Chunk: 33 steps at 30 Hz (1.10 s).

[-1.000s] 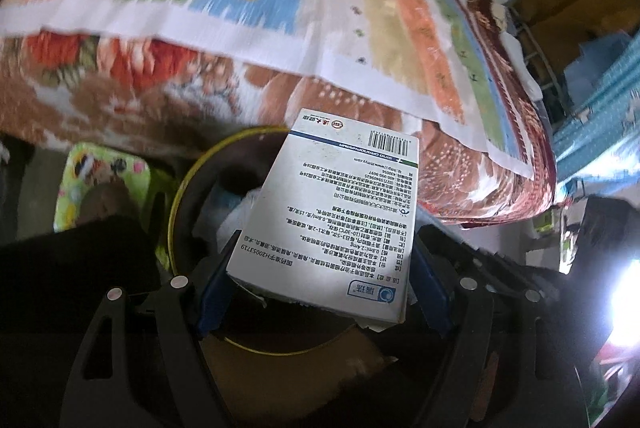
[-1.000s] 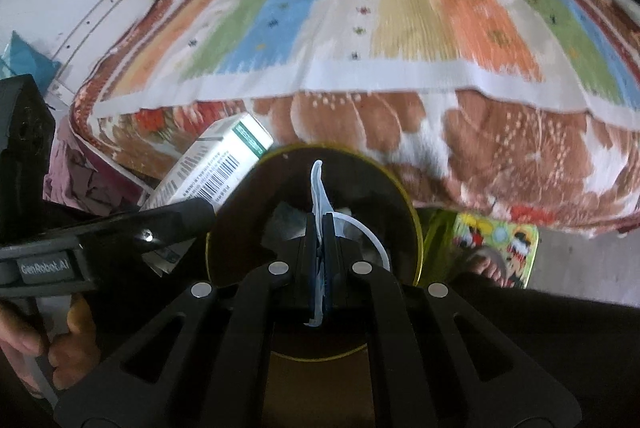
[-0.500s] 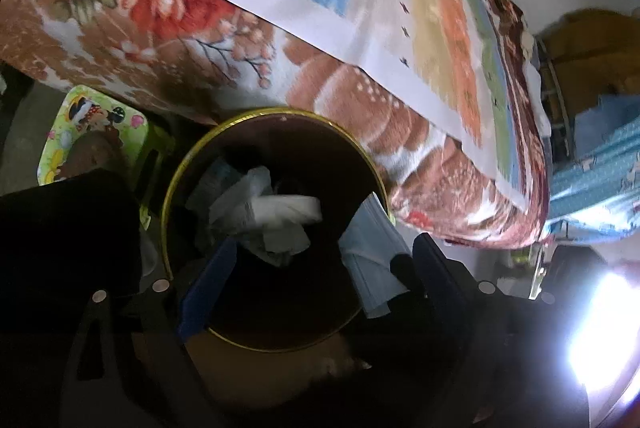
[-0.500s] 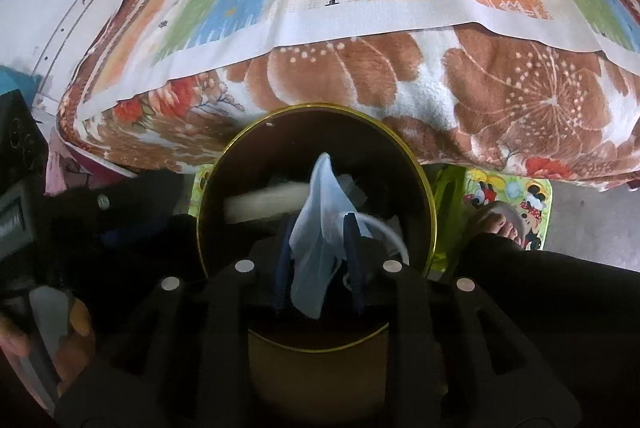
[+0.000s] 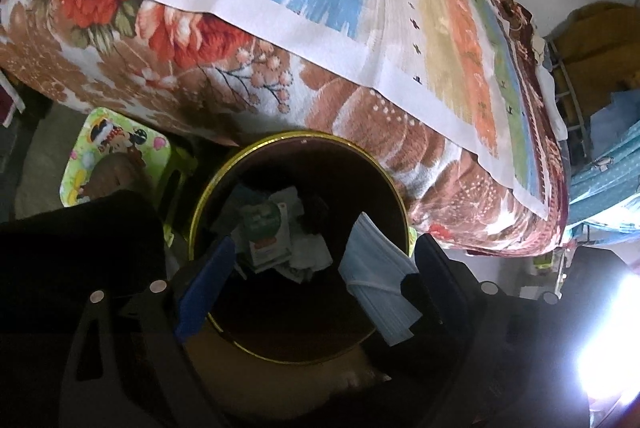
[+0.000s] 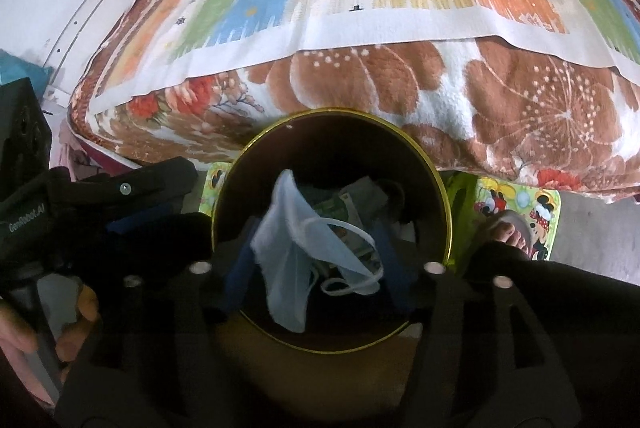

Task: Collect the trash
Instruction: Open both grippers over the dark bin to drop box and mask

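The left gripper (image 5: 316, 284) let go of the white box (image 5: 266, 232), which now lies in the bin (image 5: 256, 148). The right gripper (image 6: 316, 268) has spread wide too, and the blue mask (image 6: 292, 248) is dropping in, so both bits look binned

A round bin (image 6: 434, 188) with a dark inside and a thin gold rim stands on the floor against the side of the bed. Inside it lie a small white-and-green box (image 5: 266, 232) and crumpled white tissues (image 5: 310, 256). A pale blue face mask (image 6: 286, 252), crumpled with its white ear loop hanging loose, sits over the bin's mouth.
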{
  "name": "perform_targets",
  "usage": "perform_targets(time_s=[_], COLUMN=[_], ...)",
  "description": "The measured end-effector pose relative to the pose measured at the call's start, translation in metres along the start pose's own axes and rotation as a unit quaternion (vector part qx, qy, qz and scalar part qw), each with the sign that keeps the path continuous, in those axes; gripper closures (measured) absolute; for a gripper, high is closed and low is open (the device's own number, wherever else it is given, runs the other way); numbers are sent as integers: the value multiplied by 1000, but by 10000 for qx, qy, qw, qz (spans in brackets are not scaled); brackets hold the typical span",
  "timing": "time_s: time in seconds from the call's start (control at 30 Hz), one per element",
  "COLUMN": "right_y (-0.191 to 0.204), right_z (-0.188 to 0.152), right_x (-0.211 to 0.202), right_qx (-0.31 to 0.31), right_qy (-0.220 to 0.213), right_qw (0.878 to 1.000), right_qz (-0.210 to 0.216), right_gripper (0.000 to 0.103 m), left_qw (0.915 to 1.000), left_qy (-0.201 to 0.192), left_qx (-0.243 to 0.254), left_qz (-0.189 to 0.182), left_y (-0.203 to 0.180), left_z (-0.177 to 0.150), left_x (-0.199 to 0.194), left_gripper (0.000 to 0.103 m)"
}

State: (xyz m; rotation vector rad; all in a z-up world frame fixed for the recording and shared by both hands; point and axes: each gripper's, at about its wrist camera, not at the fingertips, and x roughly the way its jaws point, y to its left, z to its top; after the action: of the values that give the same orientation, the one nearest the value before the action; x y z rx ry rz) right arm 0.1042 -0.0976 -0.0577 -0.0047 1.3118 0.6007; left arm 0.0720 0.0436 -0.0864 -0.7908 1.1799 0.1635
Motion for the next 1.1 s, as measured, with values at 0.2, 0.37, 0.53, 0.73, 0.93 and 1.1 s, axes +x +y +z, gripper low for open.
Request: perform_targets(time_s=[0.2,0.37,0.53,0.73,0.93,1.1], right_y=[-3,-11,-15,-17,-9,-1], right_z=[4,3,2,2,-1,-3], right_x=[3,7,10,9,1,-4], right_qx=[134,459,654,720,497,280], right_qy=[61,229,318,319,262,226], right_qw=[9999,9981,9959,9945,9939,9944], right_qz=[31,343,530,689,944,997], right_gripper=[27,17,12,11,11,11], left_qw=[9999,9998,10000,9991,9945,9900], left_qy=[-71,-156,-31,125,254,451], left_qx=[-60,-62,-11,-284,-629,-823], left_qz=[57,67,44,-283,-798,-1055], left_y=[2,2,0,8,14,15], left_z=[2,3,3,4,5,4], left_x=[-3,-6,-3,1,4,11], left_gripper=[12,9,9,9,10,14])
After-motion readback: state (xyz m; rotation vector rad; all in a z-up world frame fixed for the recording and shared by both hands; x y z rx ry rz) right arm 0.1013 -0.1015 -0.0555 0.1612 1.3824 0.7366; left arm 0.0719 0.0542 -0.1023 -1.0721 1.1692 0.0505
